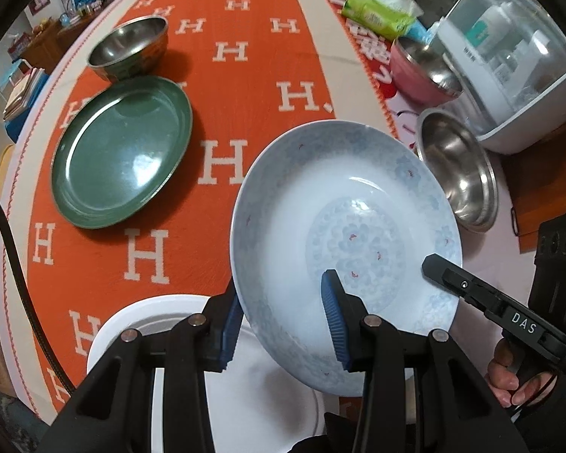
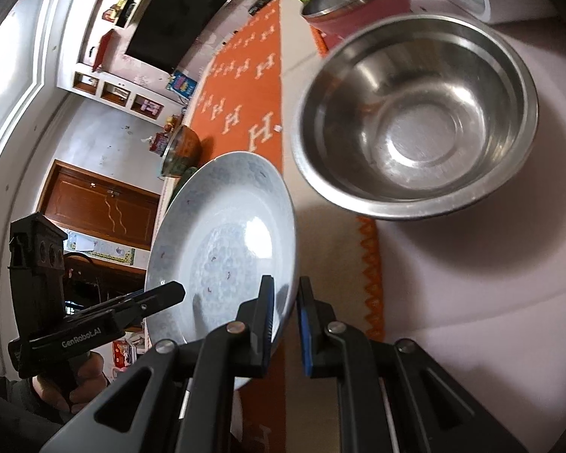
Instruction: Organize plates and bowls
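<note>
Left tool pinched the near rim of the floral plate, one blue pad under the rim, the other inside the dish. Right tool clamped the same plate's rim on the opposite side, pads pressed onto the edge. Plate was tilted and held off the bench by both tools, over the seam between the orange cloth and the pale cover on the right.

Right tool also showed in the left view, its finger lying over the plate rim, with a hand on its grip. Left tool showed in the right view at the plate's far edge.

A white plate sat on the bench directly below the left tool, partly under the floral plate. A green plate lay flat on the orange cloth to the left, with a small steel bowl just behind it, touching or nearly so; couldn't tell which.

To the right, a large steel bowl stood upright on the pale cover, just beside the floral plate. Behind it, a pink bowl with a steel inside, next to a white appliance with a clear lid. Green packets lay further back.
</note>
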The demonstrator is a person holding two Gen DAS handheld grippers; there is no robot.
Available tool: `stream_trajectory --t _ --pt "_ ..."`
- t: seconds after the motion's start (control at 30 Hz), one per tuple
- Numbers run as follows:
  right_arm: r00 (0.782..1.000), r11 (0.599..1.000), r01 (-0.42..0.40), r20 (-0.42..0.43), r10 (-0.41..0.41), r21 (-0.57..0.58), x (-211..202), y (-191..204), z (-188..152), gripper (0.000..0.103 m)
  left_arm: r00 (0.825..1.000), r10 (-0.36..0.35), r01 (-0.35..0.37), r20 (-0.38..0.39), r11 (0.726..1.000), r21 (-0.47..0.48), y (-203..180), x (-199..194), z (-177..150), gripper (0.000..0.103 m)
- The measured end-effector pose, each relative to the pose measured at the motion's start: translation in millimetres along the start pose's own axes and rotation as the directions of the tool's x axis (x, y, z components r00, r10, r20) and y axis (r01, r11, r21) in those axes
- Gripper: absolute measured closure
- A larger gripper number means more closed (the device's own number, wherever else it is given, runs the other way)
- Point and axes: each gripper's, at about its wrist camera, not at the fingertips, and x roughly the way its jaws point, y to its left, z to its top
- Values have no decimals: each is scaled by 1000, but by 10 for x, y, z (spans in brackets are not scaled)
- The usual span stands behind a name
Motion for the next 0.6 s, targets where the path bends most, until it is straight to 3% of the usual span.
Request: stream_trajectory --t 0.23,0.6 --pt "999 997 -29 20 30 -70 -118 172 -52 91 995 -16 21 96 998 -55 -1 -223 -160 64" --pt "995 980 -79 47 89 -185 -286 486 -170 91 971 6 17 238 996 -92 61 -689 -540 64"
